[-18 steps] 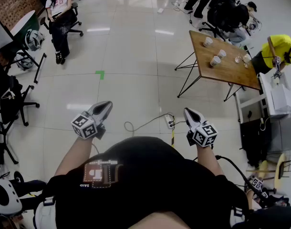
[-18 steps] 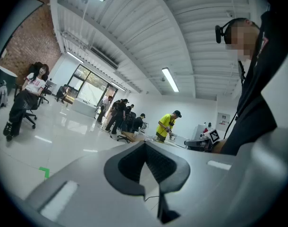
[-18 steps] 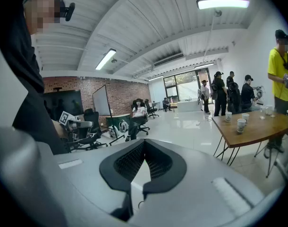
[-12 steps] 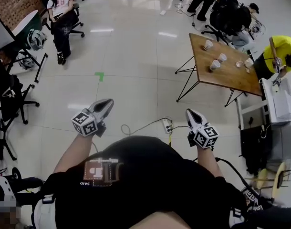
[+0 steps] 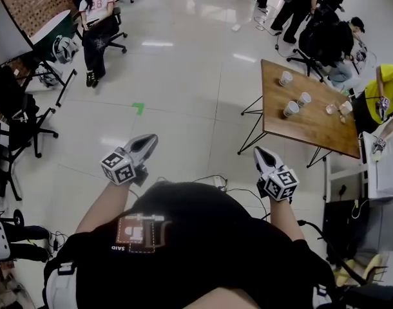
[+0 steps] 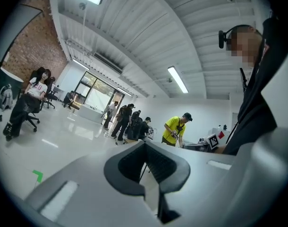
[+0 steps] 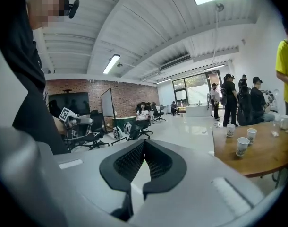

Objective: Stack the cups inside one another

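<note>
While left gripper [image 5: 147, 143] and right gripper [image 5: 259, 153] had jaws clenched empty, we judged the cups [image 5: 291, 109] light and crushable, best grasped mid-wall.

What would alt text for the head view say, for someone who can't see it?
Seen from above, a person holds the left gripper and the right gripper out over a glossy floor, both with jaws shut and empty. Ahead to the right stands a wooden table bearing separate cups.
</note>
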Action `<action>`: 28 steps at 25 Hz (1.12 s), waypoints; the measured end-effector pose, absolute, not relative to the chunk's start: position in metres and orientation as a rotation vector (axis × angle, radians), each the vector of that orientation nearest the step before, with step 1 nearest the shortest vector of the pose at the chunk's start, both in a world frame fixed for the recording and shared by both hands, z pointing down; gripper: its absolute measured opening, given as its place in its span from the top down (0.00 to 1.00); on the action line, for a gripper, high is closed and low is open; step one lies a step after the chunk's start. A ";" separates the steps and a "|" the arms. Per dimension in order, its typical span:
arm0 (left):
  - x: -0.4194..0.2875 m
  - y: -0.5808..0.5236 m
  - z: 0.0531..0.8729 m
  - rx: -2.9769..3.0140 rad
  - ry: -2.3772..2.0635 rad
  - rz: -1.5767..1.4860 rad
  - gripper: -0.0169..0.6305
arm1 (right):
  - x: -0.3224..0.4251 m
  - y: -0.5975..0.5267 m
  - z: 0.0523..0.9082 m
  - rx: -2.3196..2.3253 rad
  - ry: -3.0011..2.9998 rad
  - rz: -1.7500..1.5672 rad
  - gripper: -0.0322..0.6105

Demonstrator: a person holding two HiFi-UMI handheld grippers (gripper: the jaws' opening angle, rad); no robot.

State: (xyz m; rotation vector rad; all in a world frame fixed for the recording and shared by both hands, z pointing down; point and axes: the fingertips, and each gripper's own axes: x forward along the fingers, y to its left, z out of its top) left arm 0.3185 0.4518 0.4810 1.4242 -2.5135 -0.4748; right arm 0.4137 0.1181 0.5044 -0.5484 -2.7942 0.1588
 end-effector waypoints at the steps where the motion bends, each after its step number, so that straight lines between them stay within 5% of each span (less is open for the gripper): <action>1: 0.312 0.450 0.482 1.416 -2.515 -0.471 0.97 | 0.407 0.117 0.505 -0.560 -2.791 0.162 0.93; 28: -0.131 0.384 0.500 1.650 -2.333 -0.370 0.97 | -0.010 0.092 0.504 -0.369 -2.821 0.213 0.93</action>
